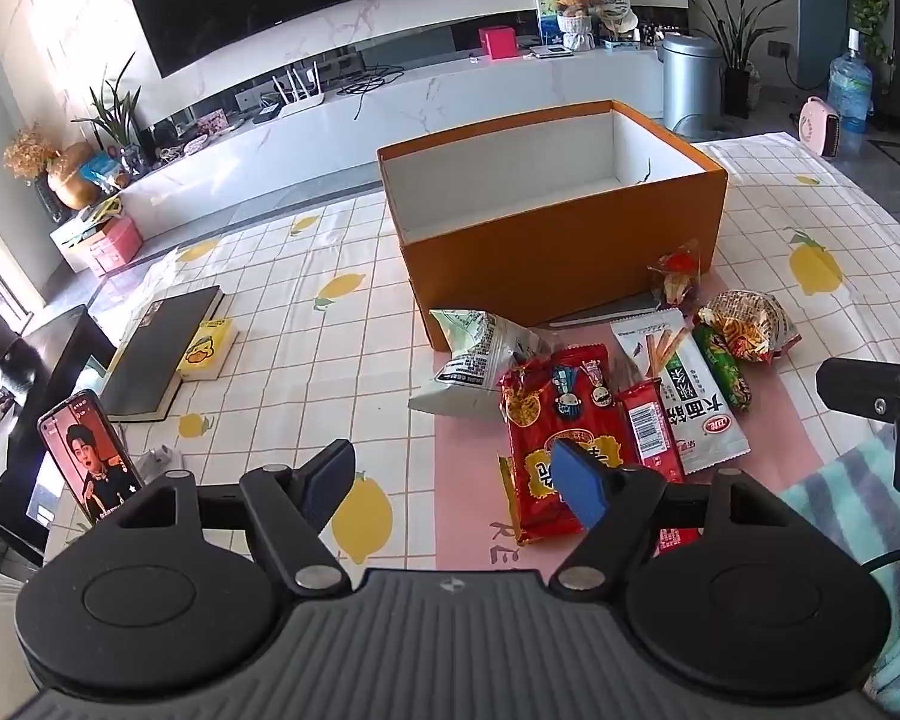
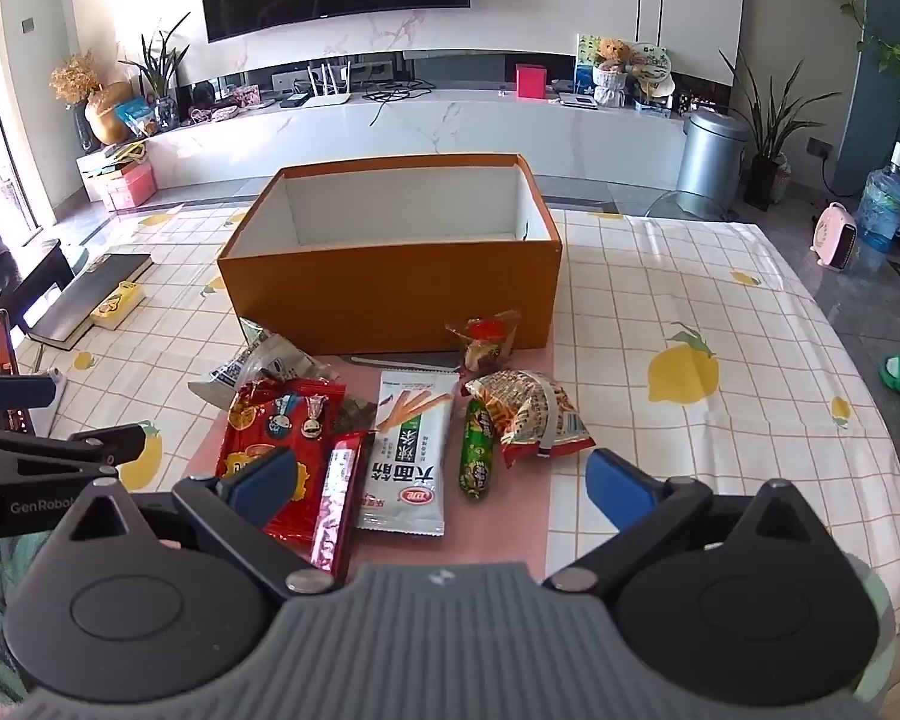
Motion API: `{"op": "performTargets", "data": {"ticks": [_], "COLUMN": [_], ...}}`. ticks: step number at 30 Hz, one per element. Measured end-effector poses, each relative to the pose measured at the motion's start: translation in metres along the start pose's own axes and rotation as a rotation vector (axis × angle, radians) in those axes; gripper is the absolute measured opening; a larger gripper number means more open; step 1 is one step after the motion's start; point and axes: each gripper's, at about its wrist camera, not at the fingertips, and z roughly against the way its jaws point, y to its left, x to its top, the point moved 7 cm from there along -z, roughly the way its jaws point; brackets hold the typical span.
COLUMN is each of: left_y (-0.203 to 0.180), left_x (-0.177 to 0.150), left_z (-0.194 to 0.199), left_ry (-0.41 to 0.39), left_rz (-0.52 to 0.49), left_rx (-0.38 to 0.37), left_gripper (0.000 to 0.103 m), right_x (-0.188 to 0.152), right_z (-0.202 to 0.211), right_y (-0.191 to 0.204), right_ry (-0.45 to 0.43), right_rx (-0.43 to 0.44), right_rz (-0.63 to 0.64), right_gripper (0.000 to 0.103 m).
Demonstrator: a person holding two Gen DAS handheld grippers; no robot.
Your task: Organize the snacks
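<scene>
Your snacks sit in a loose heap on the pink mat (image 2: 513,504), right in front of the orange box (image 2: 390,294), which stands open-topped on the lemon-print tablecloth (image 2: 690,312). Front and centre: the big red packet (image 2: 270,438), a slim red bar (image 2: 339,492) lying against it, the white noodle-stick pack (image 2: 405,450), the green sausage (image 2: 476,456), and the crumpled noodle bag (image 2: 531,414). A pale bag (image 2: 264,366) and a small clear candy pack (image 2: 487,339) lie nearest the box wall. Your right gripper (image 2: 441,480) hovers over the pile, jaws spread wide, nothing between them. Your left gripper (image 1: 456,486) is spread too, empty, its right finger over the red packet. A phone (image 1: 90,462) stands off to the left, beside a dark book (image 1: 156,354).
</scene>
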Motion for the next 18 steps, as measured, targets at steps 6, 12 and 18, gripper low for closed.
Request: {"op": "performTargets", "data": {"ticks": [6,12,18], "left_y": [-0.004,-0.003,-0.002], "left_x": [0.001,0.0,-0.001], "left_z": [0.0,-0.002,-0.002], "left_ry": [-0.009,-0.005,-0.006], "left_rz": [-0.019,-0.002,-0.002], "left_rx": [-0.01,-0.033,-0.03], "left_gripper": [0.082,0.082,0.082], "right_x": [0.0,-0.003,-0.003], "right_z": [-0.003,-0.007,-0.008], "right_y": [0.004,0.01,0.016], "right_ry": [-0.001,0.006,0.004], "right_rx": [0.029,0.039,0.01], "right_rz": [0.003,0.014,0.062], "right_gripper": [0.096,0.095,0.095]}}
